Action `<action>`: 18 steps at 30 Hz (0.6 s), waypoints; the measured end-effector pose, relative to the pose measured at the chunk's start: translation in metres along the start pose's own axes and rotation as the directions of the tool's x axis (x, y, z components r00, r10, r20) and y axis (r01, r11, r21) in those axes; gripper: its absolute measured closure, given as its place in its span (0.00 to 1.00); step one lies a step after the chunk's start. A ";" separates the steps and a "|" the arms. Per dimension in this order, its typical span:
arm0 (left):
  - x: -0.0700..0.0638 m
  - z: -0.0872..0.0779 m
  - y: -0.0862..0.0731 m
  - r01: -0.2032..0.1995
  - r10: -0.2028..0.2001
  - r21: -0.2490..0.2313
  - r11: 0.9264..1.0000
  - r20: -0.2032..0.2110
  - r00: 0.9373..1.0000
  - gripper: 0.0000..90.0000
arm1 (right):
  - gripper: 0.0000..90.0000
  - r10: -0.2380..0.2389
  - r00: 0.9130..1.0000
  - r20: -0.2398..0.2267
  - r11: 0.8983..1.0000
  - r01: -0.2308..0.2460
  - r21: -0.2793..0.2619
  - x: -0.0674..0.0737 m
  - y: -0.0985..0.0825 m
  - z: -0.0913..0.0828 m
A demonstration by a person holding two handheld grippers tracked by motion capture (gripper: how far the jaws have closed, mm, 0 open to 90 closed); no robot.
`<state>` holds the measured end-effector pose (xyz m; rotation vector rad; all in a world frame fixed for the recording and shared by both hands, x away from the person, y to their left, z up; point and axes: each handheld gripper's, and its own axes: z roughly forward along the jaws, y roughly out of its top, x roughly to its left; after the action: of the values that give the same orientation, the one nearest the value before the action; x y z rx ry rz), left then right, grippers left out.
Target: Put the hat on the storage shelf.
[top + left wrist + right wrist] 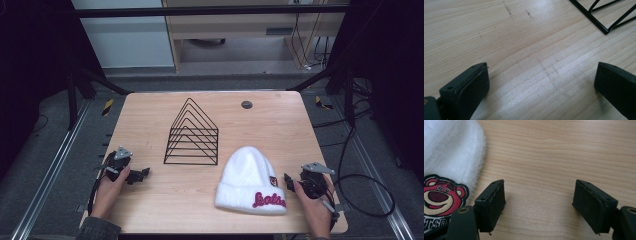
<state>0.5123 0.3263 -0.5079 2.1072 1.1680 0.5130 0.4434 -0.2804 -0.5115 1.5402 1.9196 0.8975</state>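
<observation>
Near the table's front edge, right of centre, lies the white beanie [251, 180], flat, cuff toward the person. Right gripper [296, 183] sits just beside its cuff, jaws apart, empty; left gripper [141, 174] near the left edge, jaws apart, empty. Black wire rack [192, 135] stands mid-table. Likely step: grab the cuff; pinch both knit layers, avoid the bear patch [439, 195].

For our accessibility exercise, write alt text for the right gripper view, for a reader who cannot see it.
The right hand-held gripper holds its two black jaws wide apart over a light wooden table, with nothing between them. At the left edge lies a fluffy white beanie with a red bear patch, close beside the left jaw.
</observation>
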 end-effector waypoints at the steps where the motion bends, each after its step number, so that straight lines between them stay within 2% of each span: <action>1: 0.000 0.000 0.000 0.001 -0.001 0.000 1.000 0.000 1.000 0.00 | 0.29 0.003 1.000 0.001 1.000 -0.003 0.000 0.000 0.000 0.000; 18: 0.000 0.000 0.000 0.001 -0.001 0.000 1.000 -0.001 1.000 0.00 | 0.29 0.018 1.000 0.014 1.000 -0.018 -0.002 0.002 0.001 0.001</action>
<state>0.5121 0.3265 -0.5079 2.1064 1.1697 0.5129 0.4438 -0.2783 -0.5115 1.5613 1.8980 0.8936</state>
